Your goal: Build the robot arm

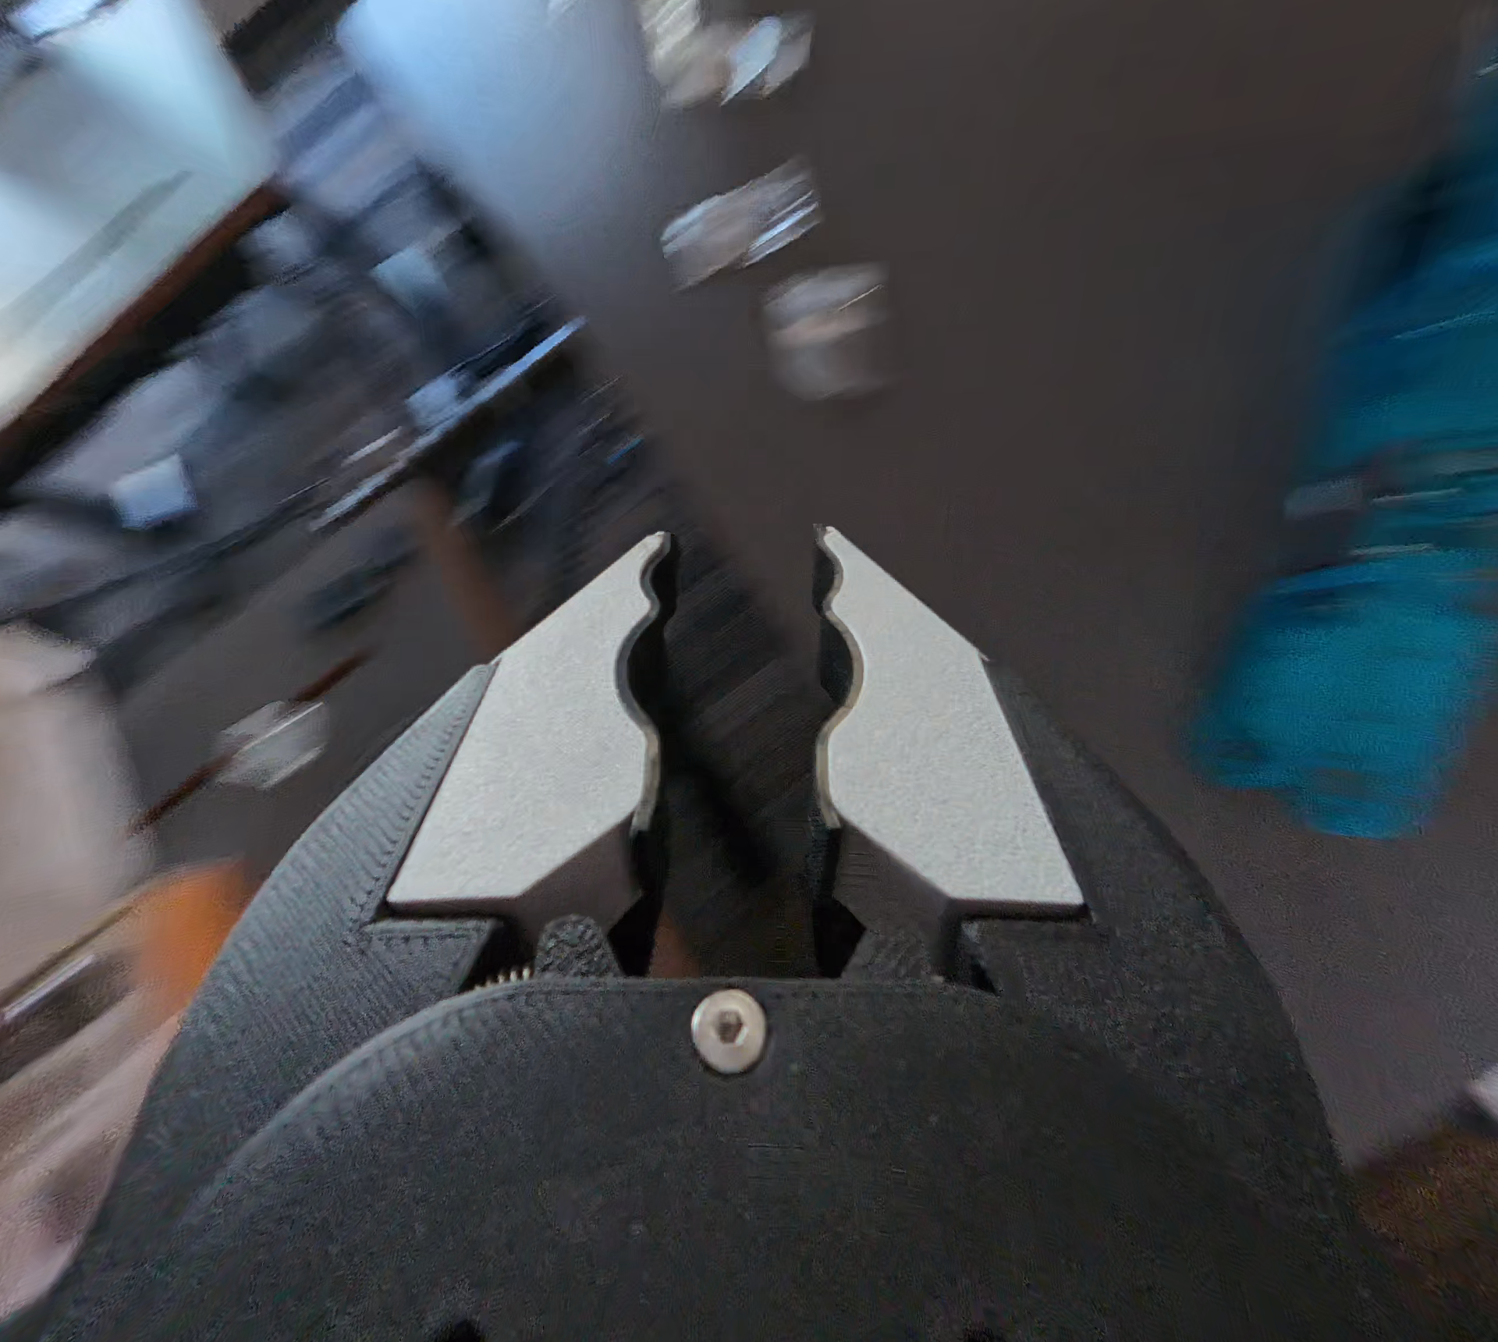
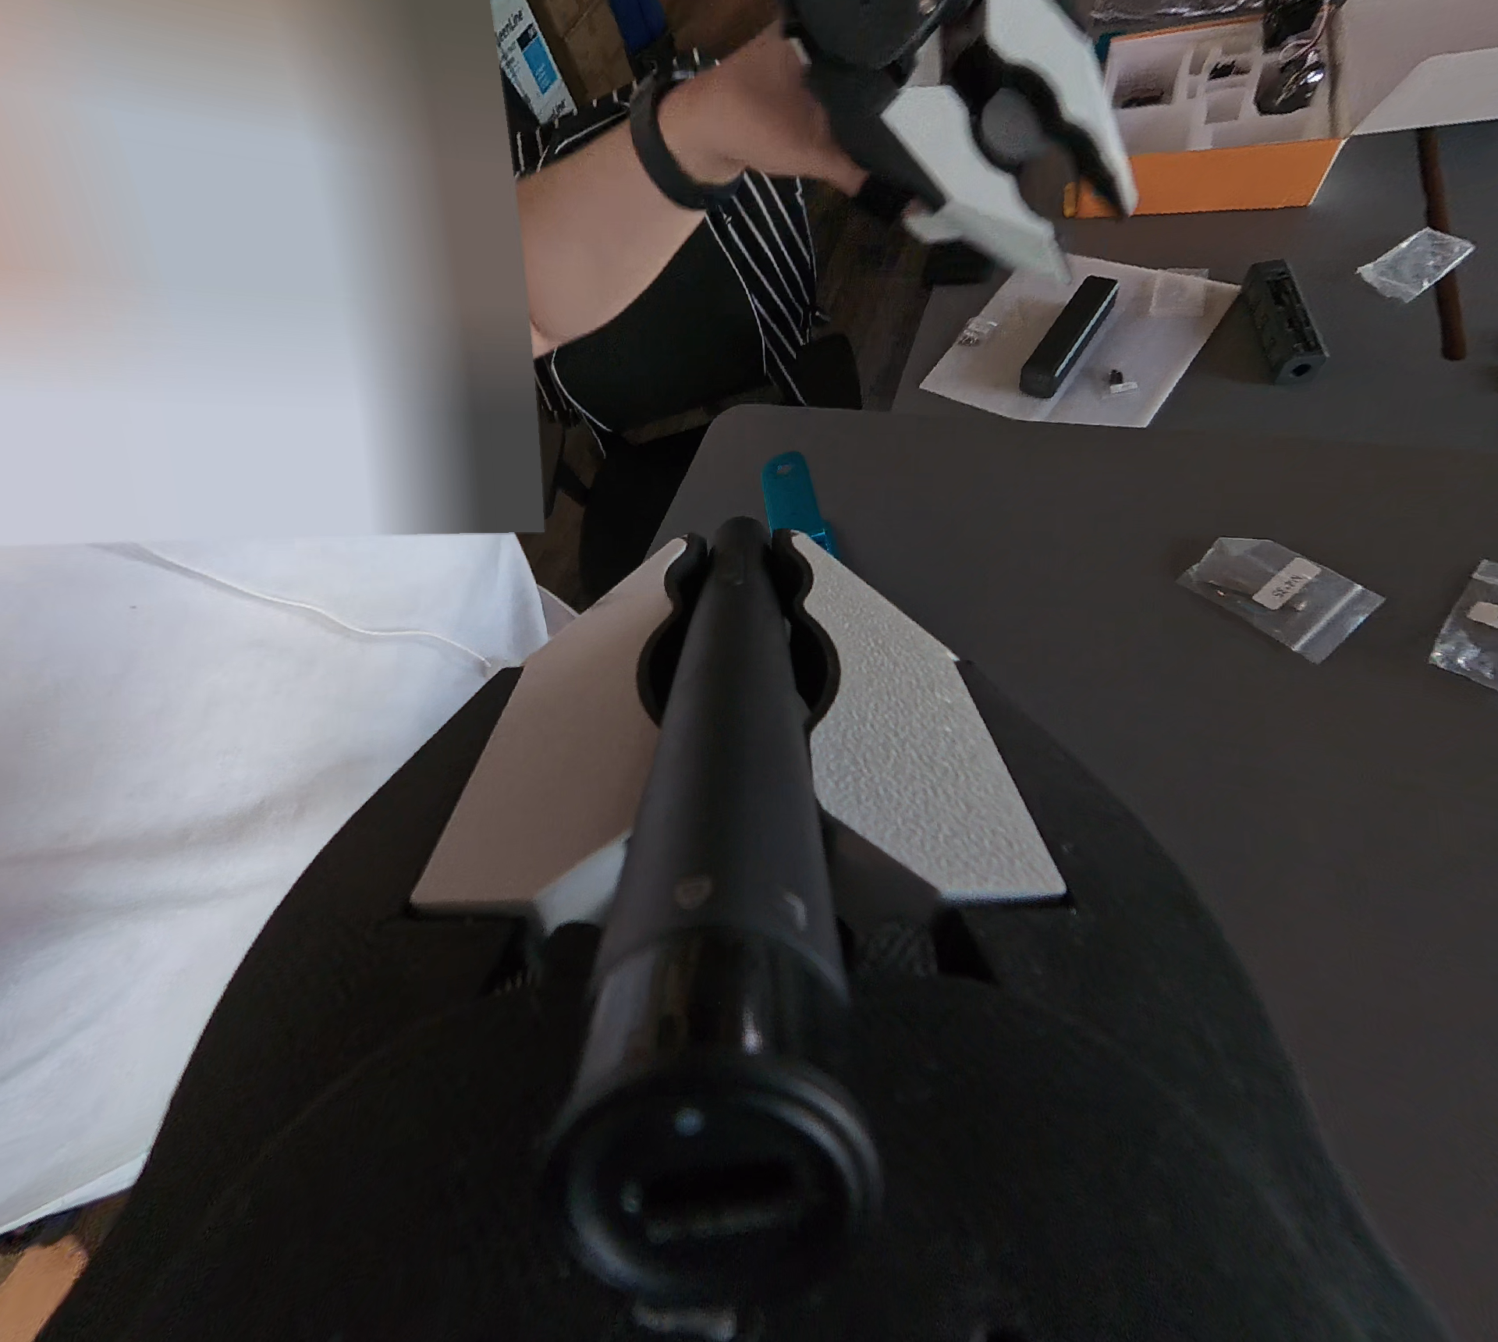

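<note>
Evidently the right claw (image 2: 739, 557) was clenched on a black tube (image 2: 725, 776), seemingly rigid, smooth and light, best gripped mid-shaft, above the grey worktop (image 2: 1135, 776), while the left claw (image 1: 742, 541) hung parted and empty over it.

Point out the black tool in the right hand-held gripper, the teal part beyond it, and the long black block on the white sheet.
black tool (image 2: 734, 752), right wrist view, mid-shaft between the jaws.
teal part (image 2: 790, 496), right wrist view, flat upper face.
long black block (image 2: 1068, 334), right wrist view, middle of its top.
</note>
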`<state>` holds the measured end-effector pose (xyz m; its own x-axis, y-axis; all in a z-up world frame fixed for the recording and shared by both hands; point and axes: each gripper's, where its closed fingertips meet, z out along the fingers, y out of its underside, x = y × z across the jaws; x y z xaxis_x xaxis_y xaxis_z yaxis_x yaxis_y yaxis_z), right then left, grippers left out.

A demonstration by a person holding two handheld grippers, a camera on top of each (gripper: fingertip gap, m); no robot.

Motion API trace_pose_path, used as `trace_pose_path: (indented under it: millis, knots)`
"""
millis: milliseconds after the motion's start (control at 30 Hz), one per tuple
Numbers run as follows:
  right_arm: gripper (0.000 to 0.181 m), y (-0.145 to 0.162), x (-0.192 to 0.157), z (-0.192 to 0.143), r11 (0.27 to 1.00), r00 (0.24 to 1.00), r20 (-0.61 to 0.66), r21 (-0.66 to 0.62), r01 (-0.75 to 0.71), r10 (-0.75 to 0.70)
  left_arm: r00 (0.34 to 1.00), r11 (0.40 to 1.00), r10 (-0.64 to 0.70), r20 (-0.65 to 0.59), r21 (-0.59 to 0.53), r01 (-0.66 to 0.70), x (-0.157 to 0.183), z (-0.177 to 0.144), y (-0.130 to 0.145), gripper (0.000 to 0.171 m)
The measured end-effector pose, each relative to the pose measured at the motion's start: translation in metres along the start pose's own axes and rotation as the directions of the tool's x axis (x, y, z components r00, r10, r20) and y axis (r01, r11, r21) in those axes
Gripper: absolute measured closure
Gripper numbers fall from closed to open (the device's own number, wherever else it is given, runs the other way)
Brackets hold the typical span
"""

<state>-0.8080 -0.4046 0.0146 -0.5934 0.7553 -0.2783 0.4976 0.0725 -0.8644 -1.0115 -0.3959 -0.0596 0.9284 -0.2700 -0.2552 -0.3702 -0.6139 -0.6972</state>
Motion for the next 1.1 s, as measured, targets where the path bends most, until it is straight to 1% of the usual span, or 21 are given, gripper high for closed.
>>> trace_pose_path:
  millis: [33, 100, 167, 200, 267, 300, 367, 500, 533, 633, 700, 733, 767, 833, 867, 900, 933, 967, 1000, 1033, 1100]
  knots:
    - [0.163, 0.0, 0.0, -0.002, 1.0, 1.0, -0.005, 0.007, 0.0, 0.0, 0.985, 0.987, 0.09, 0.144, -0.142, -0.069, -0.03, -0.001, 0.011, 0.138]
    - [0.163, -0.001, -0.001, -0.005, 1.0, 1.0, -0.011, 0.02, 0.004, -0.004, 0.883, 0.895, 0.335, 0.329, -0.403, -0.189, -0.078, -0.007, 0.021, 0.137]
    - [0.163, -0.001, -0.003, -0.007, 0.999, 1.0, -0.016, 0.034, 0.007, -0.007, 0.754, 0.746, 0.545, 0.366, -0.622, -0.237, -0.106, -0.016, 0.028, 0.129]
    - [0.163, -0.001, -0.005, -0.008, 0.999, 1.0, -0.018, 0.041, 0.011, -0.011, 0.698, 0.674, 0.622, 0.356, -0.698, -0.244, -0.115, -0.019, 0.029, 0.125]
    - [0.163, 0.0, -0.007, -0.01, 0.999, 0.999, -0.03, 0.05, 0.019, -0.017, 0.64, 0.573, 0.707, 0.302, -0.774, -0.268, -0.118, -0.018, 0.032, 0.126]
    - [0.163, 0.0, -0.008, -0.011, 0.998, 0.999, -0.036, 0.055, 0.023, -0.021, 0.627, 0.553, 0.724, 0.288, -0.786, -0.277, -0.117, -0.016, 0.033, 0.126]
    - [0.163, 0.001, -0.011, -0.014, 0.998, 0.999, -0.042, 0.067, 0.022, -0.019, 0.635, 0.546, 0.723, 0.272, -0.788, -0.284, -0.111, -0.014, 0.036, 0.127]
    - [0.163, 0.003, -0.014, -0.019, 0.997, 0.998, -0.059, 0.075, 0.019, -0.015, 0.656, 0.591, 0.689, 0.308, -0.763, -0.262, -0.104, -0.018, 0.035, 0.127]
    - [0.163, 0.003, -0.015, -0.02, 0.997, 0.998, -0.06, 0.075, 0.018, -0.014, 0.649, 0.588, 0.694, 0.313, -0.766, -0.259, -0.105, -0.021, 0.035, 0.128]
    - [0.163, 0.002, -0.017, -0.021, 0.997, 0.998, -0.064, 0.075, 0.018, -0.014, 0.676, 0.595, 0.671, 0.305, -0.766, -0.245, -0.101, -0.023, 0.043, 0.127]
    - [0.163, 0.002, -0.018, -0.021, 0.997, 0.998, -0.066, 0.076, 0.02, -0.015, 0.72, 0.646, 0.619, 0.313, -0.725, -0.24, -0.093, -0.022, 0.048, 0.129]
    - [0.163, 0.003, -0.019, -0.021, 0.997, 0.998, -0.067, 0.075, 0.02, -0.015, 0.754, 0.7, 0.566, 0.334, -0.678, -0.225, -0.088, -0.023, 0.05, 0.133]
    - [0.163, 0.003, -0.018, -0.022, 0.997, 0.997, -0.073, 0.075, 0.019, -0.013, 0.808, 0.779, 0.468, 0.359, -0.599, -0.185, -0.082, -0.024, 0.052, 0.135]
    - [0.163, 0.006, -0.018, -0.024, 0.997, 0.996, -0.087, 0.074, 0.013, -0.007, 0.94, 0.942, 0.127, 0.316, -0.335, -0.015, -0.055, -0.026, 0.052, 0.13]
    - [0.163, 0.007, -0.018, -0.025, 0.997, 0.996, -0.094, 0.074, 0.01, -0.003, 0.978, 0.981, -0.06, 0.202, -0.168, 0.095, -0.034, -0.027, 0.047, 0.122]
    - [0.163, 0.008, -0.017, -0.025, 0.997, 0.995, -0.103, 0.072, 0.008, -0.001, 0.98, 0.98, -0.197, 0.024, -0.002, 0.197, -0.007, -0.032, 0.036, 0.12]
    - [0.163, 0.009, -0.017, -0.026, 0.998, 0.994, -0.112, 0.068, 0.007, 0.0, 0.953, 0.95, -0.256, -0.164, 0.141, 0.279, 0.02, -0.042, 0.025, 0.121]
    - [0.163, 0.01, -0.016, -0.026, 0.998, 0.993, -0.118, 0.062, 0.006, 0.002, 0.917, 0.908, -0.259, -0.304, 0.248, 0.338, 0.045, -0.053, 0.018, 0.121]
    - [0.163, 0.011, -0.016, -0.026, 0.998, 0.993, -0.122, 0.057, 0.004, 0.003, 0.894, 0.875, -0.241, -0.377, 0.315, 0.368, 0.064, -0.061, 0.017, 0.122]
    - [0.163, 0.011, -0.016, -0.025, 0.999, 0.992, -0.124, 0.051, 0.004, 0.003, 0.886, 0.864, -0.222, -0.407, 0.34, 0.372, 0.08, -0.062, 0.02, 0.119]
    - [0.163, 0.011, -0.016, -0.023, 0.999, 0.992, -0.126, 0.034, 0.003, 0.001, 0.894, 0.885, -0.175, -0.411, 0.331, 0.326, 0.109, -0.056, 0.027, 0.113]
